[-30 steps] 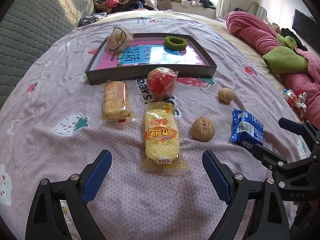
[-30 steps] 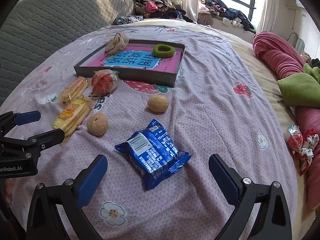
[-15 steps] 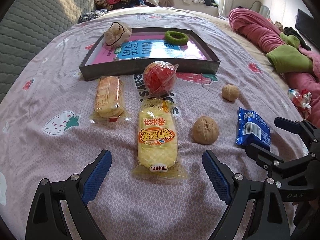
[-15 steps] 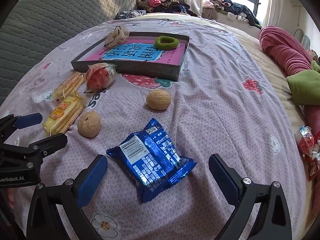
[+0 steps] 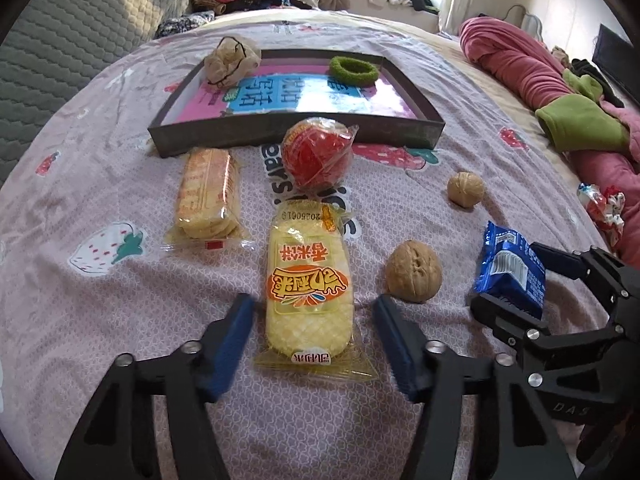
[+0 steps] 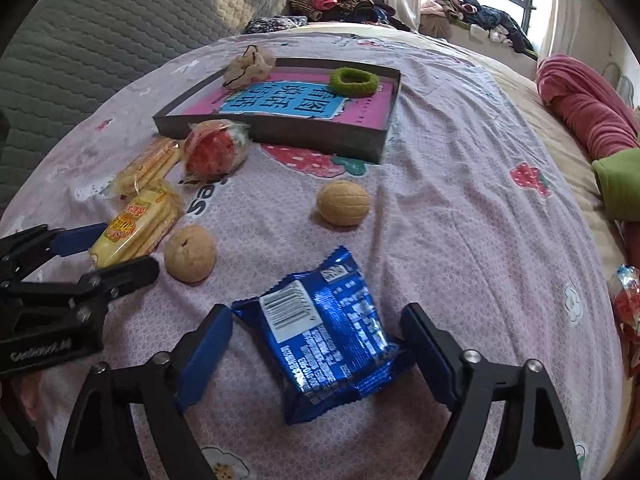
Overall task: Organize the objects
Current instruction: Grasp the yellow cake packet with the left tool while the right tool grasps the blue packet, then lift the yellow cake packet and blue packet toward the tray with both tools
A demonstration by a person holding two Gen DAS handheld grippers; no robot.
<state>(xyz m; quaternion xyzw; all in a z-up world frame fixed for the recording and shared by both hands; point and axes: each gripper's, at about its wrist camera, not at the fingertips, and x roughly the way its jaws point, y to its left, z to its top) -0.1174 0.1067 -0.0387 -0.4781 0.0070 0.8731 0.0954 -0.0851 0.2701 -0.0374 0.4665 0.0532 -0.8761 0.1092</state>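
- I am closing my left hand-held gripper [image 5: 312,330] around the yellow rice-cracker pack [image 5: 308,286]; the pack is lying flat on the bed [image 5: 100,320] between the blue pads, which are not yet pressing on it.
- I am closing my right hand-held gripper [image 6: 318,350] around the blue snack packet [image 6: 328,336]; the packet is sitting between the jaws, the right pad at or near its crinkled edge, the left one just short of it.
- So I am judging this as the grasp step, both picks at once.
- The dark tray [image 5: 280,128] is lying at twelve o'clock from the yellow pack, beyond the red wrapped ball [image 5: 318,156]; a green ring [image 5: 354,70] and a beige scrunchie [image 5: 230,58] are already resting in it.
- Next I am expecting to need a firm pinch on each wrapper, then a lift clear of the near walnut [image 5: 414,276] at three o'clock of the yellow pack, and a carry over the tray's front wall.
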